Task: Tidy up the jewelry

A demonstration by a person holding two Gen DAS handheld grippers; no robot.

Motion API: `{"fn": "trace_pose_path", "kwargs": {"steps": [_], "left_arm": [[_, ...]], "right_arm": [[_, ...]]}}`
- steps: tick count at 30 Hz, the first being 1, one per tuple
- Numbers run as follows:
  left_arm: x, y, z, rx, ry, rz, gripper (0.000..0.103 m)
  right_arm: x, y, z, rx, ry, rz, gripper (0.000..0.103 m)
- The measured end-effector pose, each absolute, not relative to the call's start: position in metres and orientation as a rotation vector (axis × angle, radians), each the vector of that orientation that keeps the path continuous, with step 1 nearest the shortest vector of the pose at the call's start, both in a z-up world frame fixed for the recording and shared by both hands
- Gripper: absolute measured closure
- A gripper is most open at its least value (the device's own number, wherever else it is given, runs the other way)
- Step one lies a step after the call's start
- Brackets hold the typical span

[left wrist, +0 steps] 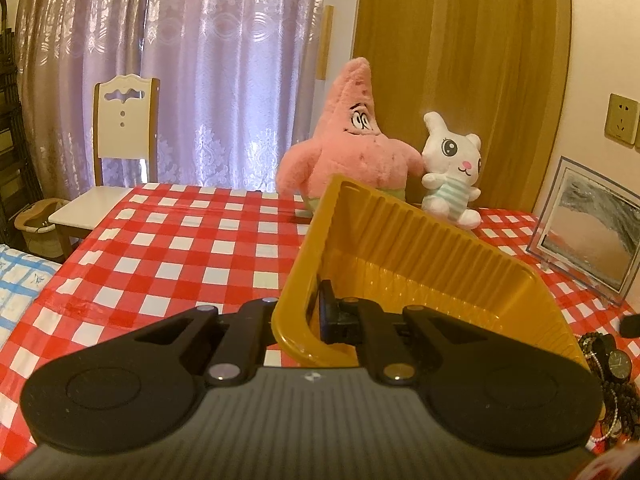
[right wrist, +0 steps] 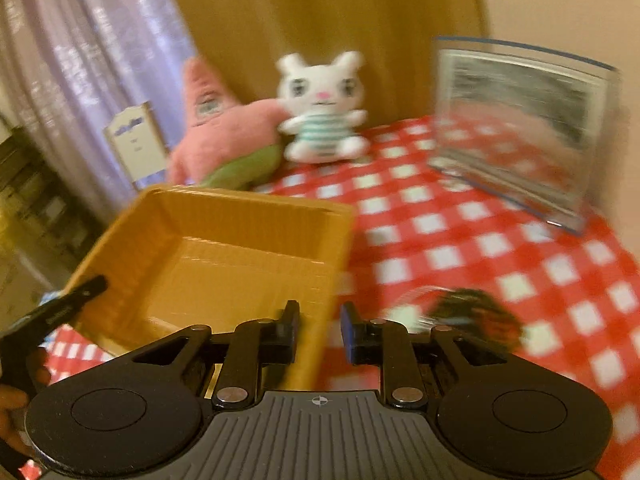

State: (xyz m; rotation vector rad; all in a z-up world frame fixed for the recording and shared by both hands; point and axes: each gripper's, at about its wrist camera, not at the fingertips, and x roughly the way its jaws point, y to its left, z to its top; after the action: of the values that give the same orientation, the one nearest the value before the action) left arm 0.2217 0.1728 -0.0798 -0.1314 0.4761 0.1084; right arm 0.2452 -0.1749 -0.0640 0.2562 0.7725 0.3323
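Jewelry [left wrist: 612,376] shows sharp only behind left claw [left wrist: 314,312], gripping tray [left wrist: 420,248].

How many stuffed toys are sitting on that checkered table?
2. A pink star plush stands at the table's far edge, and a white bunny plush sits touching its side. Others may be hidden behind the yellow tray.
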Motion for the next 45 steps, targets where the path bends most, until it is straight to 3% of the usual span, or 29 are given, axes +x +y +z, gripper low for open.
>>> {"fn": "trace_pose_path", "kwargs": {"steps": [14, 16, 18, 19, 45], "left_arm": [[0.223, 0.173, -0.08, -0.128, 0.481, 0.1, 0.096], [0.223, 0.173, -0.08, -0.129, 0.483, 0.1, 0.096], [0.223, 0.173, -0.08, -0.129, 0.484, 0.1, 0.096], [0.223, 0.173, -0.08, -0.128, 0.484, 0.1, 0.096], [0.223, 0.174, -0.079, -0.127, 0.48, 0.101, 0.096]], "right_arm": [[0.223, -0.26, -0.079, 0.293, 0.832, 0.134, 0.079], [0.225, -0.258, -0.08, 0.291, 0.838, 0.148, 0.069], [0.226, -0.251, -0.081, 0.273, 0.839, 0.16, 0.049], [0.227, -0.246, -0.082, 0.259, 0.838, 0.17, 0.049], [0.261, -0.181, -0.128, -0.005, 0.856, 0.16, 0.049]]}}
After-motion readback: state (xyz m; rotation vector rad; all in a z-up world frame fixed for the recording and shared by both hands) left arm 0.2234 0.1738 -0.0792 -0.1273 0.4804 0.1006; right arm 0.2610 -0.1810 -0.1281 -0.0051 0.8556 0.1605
